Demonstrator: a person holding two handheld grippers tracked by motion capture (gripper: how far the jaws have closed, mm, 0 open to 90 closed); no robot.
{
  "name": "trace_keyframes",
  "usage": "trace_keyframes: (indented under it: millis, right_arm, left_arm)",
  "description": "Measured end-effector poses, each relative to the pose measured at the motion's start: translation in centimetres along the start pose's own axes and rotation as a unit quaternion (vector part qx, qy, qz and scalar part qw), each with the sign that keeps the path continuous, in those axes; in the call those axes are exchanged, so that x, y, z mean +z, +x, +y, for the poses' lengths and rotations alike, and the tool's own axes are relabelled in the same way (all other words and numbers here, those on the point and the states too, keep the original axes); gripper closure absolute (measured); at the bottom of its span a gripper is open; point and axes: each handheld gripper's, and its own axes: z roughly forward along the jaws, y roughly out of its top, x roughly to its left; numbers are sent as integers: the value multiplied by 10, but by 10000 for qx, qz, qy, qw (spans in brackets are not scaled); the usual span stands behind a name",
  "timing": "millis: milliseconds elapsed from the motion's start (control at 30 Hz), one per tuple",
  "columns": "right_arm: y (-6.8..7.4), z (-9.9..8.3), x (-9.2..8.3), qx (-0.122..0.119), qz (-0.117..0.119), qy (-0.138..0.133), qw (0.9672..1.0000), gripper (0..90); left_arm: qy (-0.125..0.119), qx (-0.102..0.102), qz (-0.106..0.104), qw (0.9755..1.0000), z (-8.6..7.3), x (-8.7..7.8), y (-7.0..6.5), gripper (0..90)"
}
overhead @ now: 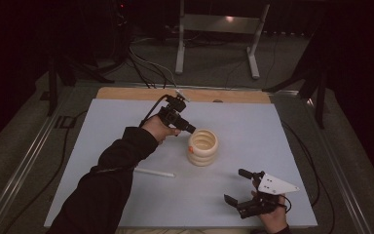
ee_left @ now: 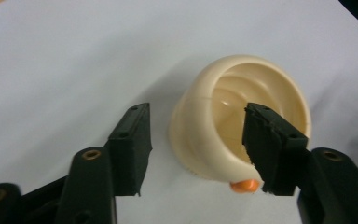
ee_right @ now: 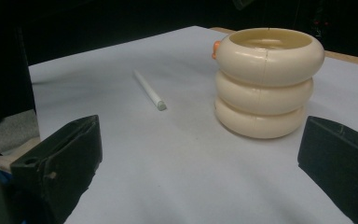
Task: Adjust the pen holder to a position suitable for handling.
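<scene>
Jaws of left gripper (ee_left: pixel 196 149) hide cream holder's (ee_left: pixel 214 140) near rim.

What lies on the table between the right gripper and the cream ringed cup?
Nothing: in the right gripper view, only bare white sheet stretches between the right gripper and the cream cup. The white stick lies off to the side.

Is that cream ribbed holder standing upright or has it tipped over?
Upright. The cream ribbed holder sits flat on its base on the white sheet, its three stacked bulges level and its open mouth facing up.
</scene>
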Motion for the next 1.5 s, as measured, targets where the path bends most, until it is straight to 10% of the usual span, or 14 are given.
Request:
trace_keyframes:
  millis: [367,767,1000,1500]
  right_arm:
    - [0,0,1,9,-1,4,10000,0]
    - [0,0,1,14,-20,10,10000,0]
    - [-1,1,5,65,-17,28,10000,0]
    - [-1,2,8,40,15,33,10000,0]
  left_arm:
    - [-26,169,-330,9993,-15,-19,17,152]
    - [-207,1125,-221,9932,-41,-36,31,47]
    - [-24,2053,-245,9784,-65,-42,40,46]
    - [89,2922,-381,9556,-84,-57,34,47]
